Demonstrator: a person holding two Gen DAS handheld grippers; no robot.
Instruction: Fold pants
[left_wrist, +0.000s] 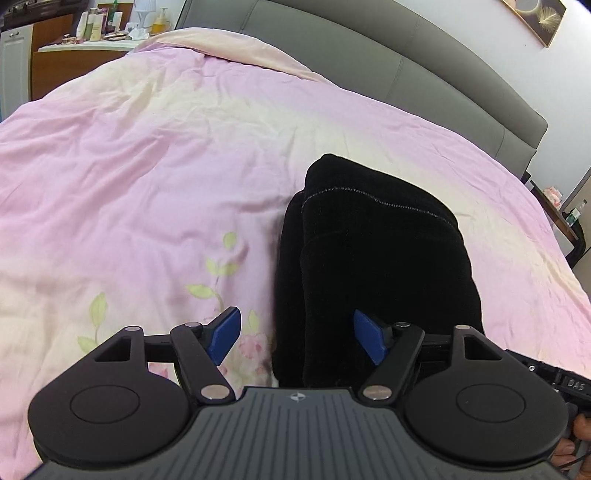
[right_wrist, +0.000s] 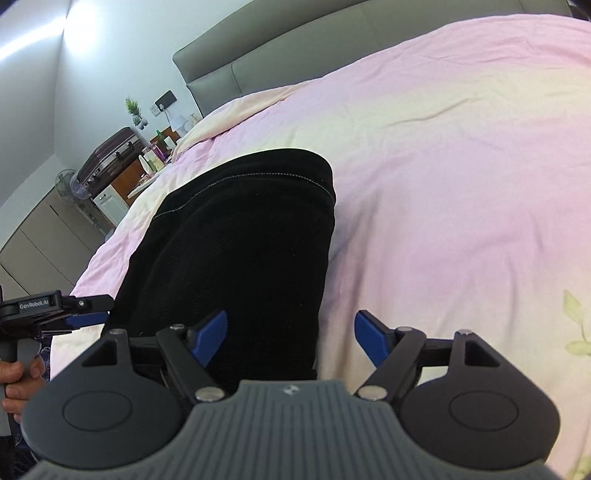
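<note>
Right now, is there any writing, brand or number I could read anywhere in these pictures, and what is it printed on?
"GenRobot.AI": on the black body of the left gripper, seen from the right wrist view.
"DAS": on a black part at the right edge of the left wrist view; possibly cut off.
Bottles on the dresser: labels too small to read.
Black pants and pink duvet: no text visible.

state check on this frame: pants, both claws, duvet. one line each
pants: black, folded into a compact stack, lying on the duvet, not gripped
left claw: open, straddling the near left edge of the pants
right claw: open, straddling the near right edge of the pants
duvet: pink, spread over the bed, lightly wrinkled
</note>
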